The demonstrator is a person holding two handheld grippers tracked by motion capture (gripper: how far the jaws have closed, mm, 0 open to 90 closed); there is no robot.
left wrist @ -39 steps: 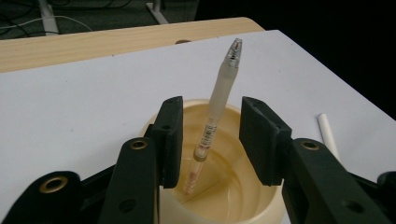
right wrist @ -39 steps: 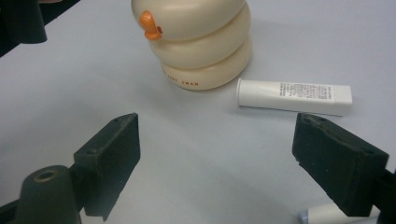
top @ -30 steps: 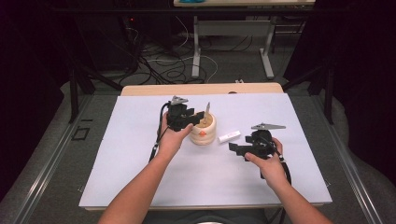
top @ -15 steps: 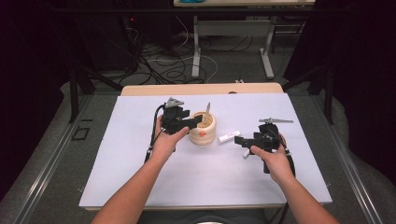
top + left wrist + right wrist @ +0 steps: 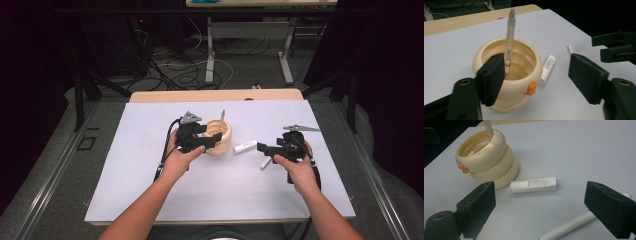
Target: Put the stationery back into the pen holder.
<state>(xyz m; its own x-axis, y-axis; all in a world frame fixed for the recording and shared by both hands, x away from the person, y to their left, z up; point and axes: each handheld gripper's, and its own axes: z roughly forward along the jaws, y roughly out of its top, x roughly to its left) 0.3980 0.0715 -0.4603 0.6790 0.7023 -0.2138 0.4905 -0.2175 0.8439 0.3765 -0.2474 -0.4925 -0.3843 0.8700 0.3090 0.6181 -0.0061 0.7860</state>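
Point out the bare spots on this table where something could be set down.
The white table top is bare left of the left hand-held gripper and along the near edge between the forearms. It is crowded mid-table: cream holder, white tube, white pen and right hand-held gripper.

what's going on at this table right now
A person works with tongs in each hand at a white table. The left tongs have just been opening beside a cream holder with a pen standing in it; one jaw sits over the rim, nothing gripped. The right tongs are open and empty, near a small white tube and a white stick lying flat.
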